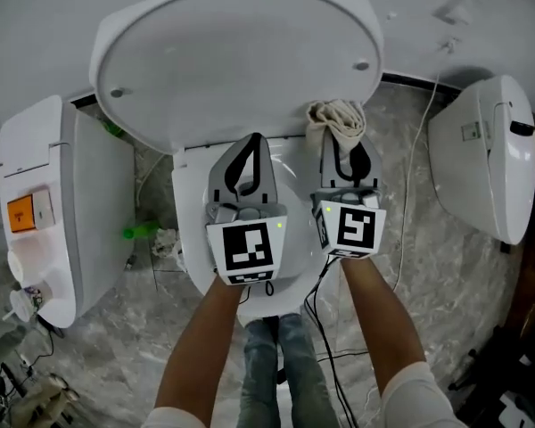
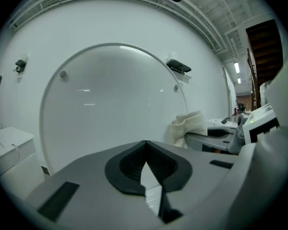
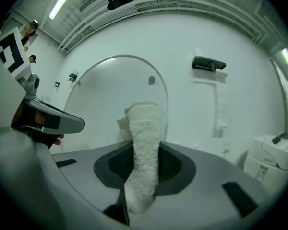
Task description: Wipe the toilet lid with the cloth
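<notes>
The white toilet lid [image 1: 241, 61] stands raised upright against the wall, its inner face toward me [image 2: 110, 104] [image 3: 110, 95]. My right gripper [image 1: 343, 141] is shut on a cream cloth [image 1: 337, 121], which bunches above the jaws near the lid's lower right edge; the cloth [image 3: 143, 157] hangs down between the jaws. My left gripper [image 1: 251, 141] is shut with nothing in it, pointing at the lid's lower middle [image 2: 145, 143]. From the left gripper view the cloth [image 2: 188, 127] shows to the right.
A second white toilet [image 1: 486, 154] stands at the right and a white tank unit [image 1: 45, 212] with an orange label at the left. Cables trail over the marble floor [image 1: 428, 266]. A green object [image 1: 138, 232] lies left of the bowl.
</notes>
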